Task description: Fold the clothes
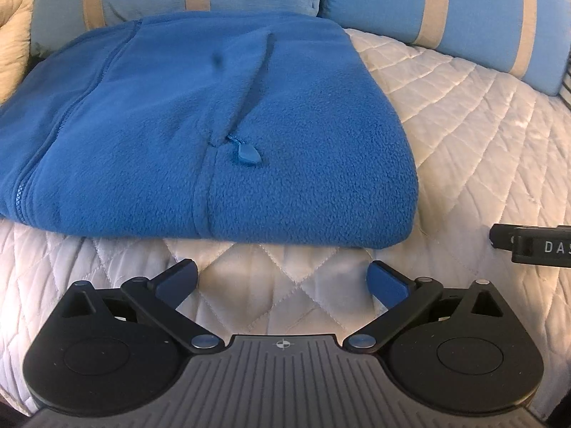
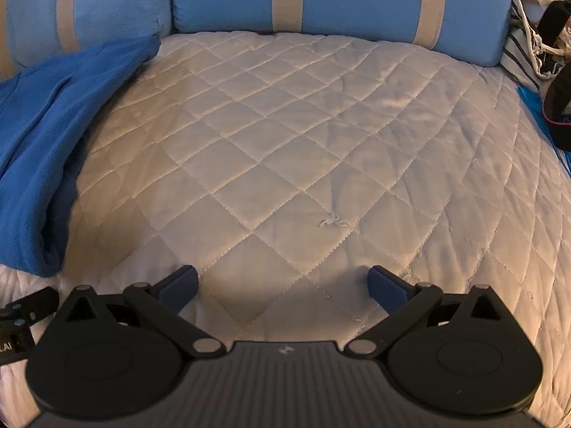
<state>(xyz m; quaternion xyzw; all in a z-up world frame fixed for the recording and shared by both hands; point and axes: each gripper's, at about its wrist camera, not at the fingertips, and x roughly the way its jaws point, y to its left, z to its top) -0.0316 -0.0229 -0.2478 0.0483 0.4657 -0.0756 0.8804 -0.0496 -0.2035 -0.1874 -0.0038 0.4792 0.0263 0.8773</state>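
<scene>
A blue fleece jacket (image 1: 200, 125) lies folded into a thick rectangle on the white quilted bed cover (image 1: 464, 135), its zipper pull (image 1: 246, 153) facing up. My left gripper (image 1: 282, 278) stands open just short of the jacket's near edge, nothing between its fingers. In the right wrist view the same jacket (image 2: 46, 142) shows at the left edge, its folded side toward me. My right gripper (image 2: 282, 278) is open over bare quilt (image 2: 303, 142), well to the right of the jacket. A black part of the right gripper (image 1: 535, 244) pokes into the left wrist view.
Two light blue pillows with tan stripes (image 1: 446, 10) (image 2: 321, 0) lean along the back of the bed. A cream quilt (image 1: 14, 21) bunches at far left. Dark items and a striped cloth with cord (image 2: 535, 53) sit at the right edge.
</scene>
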